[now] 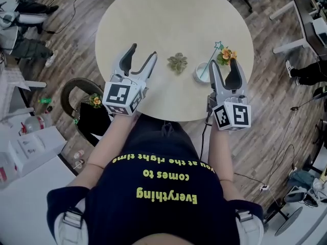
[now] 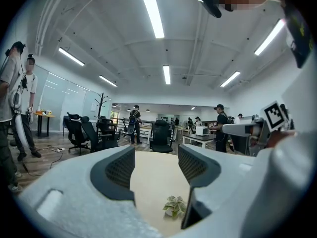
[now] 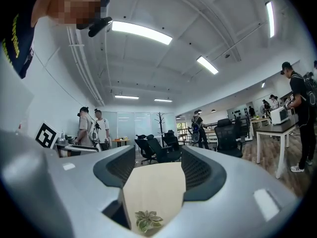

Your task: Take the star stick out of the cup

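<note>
Dark blue shirt fabric with yellow lettering (image 1: 153,188) was seen nearest in the head view, and beyond it both grippers were held out over the near edge of the round, pale beige desk (image 1: 153,14).

The left gripper (image 1: 143,51) was held at the near left of the desk. In its own view (image 2: 156,165) the jaws were spread apart, with only bare desk between them. A small green leafy ornament (image 2: 173,206) was seen low by the right jaw, and nothing was gripped.

The right gripper (image 1: 223,64) was held at the near right. Its own view (image 3: 152,170) showed the jaws parted and nothing grasped. The same green ornament (image 3: 146,220) was seen low in that view, but the cup was not.

The small white cup (image 1: 202,72) was placed right of the green ornament (image 1: 178,63), just to the left of the right gripper's jaws. The thin teal star stick (image 1: 215,52) was seen standing in it, leaned toward the far right, with its star near a small orange flower decoration (image 1: 226,54).

No part of the task was judged done, since the stick was in the cup and untouched. The approach, the closing on the stick and the lift out of the cup were all judged left to do. The right gripper was judged the better placed for this, though it would first need to be turned toward the stick.
</note>
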Demonstrator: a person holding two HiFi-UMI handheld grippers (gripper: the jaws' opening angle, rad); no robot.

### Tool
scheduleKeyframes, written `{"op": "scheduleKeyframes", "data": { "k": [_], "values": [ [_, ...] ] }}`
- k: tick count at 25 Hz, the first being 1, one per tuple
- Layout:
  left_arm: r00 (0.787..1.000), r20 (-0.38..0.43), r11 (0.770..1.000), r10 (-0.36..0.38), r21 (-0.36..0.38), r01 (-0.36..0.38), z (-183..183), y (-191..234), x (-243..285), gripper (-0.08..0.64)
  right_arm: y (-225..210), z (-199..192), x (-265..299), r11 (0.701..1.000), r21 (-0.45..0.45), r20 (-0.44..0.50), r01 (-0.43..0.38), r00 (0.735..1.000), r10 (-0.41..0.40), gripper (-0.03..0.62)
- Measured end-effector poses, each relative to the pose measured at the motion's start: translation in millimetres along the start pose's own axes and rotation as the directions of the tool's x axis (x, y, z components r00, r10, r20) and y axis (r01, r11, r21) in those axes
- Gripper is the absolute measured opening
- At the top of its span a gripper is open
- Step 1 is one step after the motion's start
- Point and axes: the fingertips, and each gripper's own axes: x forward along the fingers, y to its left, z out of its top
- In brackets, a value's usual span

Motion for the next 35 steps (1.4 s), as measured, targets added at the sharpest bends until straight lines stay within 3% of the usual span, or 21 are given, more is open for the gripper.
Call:
{"op": "scheduleKeyframes", "data": {
  "k": [15,27,35],
  "values": [
    [0.986,-0.052,0.987,-0.158,-0.005,0.158,-11,30,81,0.272,-27,-15,56,0.991,0.011,-0.030,0.137,0.990,-0.136,0.288],
    [0.995,-0.043,0.996,-0.089,-0.028,0.087,-14,13,92,0.272,-57,-17,70,0.997,-0.005,-0.060,0.072,0.996,-0.072,0.293],
    [0.997,-0.046,0.998,-0.058,-0.036,0.056,-24,16,101,0.272,-82,-42,73,0.996,0.022,-0.108,0.088,0.991,-0.085,0.296]
  ]
}}
